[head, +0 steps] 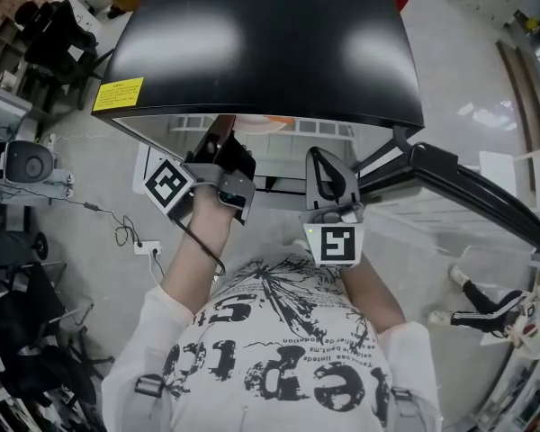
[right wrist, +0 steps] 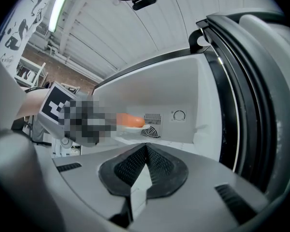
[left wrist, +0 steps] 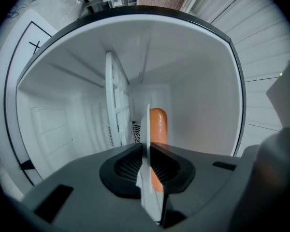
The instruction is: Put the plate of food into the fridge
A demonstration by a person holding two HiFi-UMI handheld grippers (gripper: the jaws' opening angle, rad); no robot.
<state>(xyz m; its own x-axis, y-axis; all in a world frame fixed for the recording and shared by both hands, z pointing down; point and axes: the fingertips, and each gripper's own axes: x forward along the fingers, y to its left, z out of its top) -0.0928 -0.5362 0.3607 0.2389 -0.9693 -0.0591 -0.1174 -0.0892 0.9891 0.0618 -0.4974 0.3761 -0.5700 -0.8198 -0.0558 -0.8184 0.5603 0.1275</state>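
Observation:
My left gripper reaches into the open fridge, shut on the rim of a white plate that I see edge-on between its jaws. An orange sausage lies on the plate, and an orange patch of the food shows under the fridge's top edge. From the right gripper view the sausage and plate hover just over the white shelf inside. My right gripper hangs beside the left one at the fridge's opening, jaws shut with nothing between them.
The fridge door stands swung open to the right, its dark seal close by my right gripper. A vent and dial sit on the back wall. A wire rack shows inside. Chairs and cables lie on the floor at the left.

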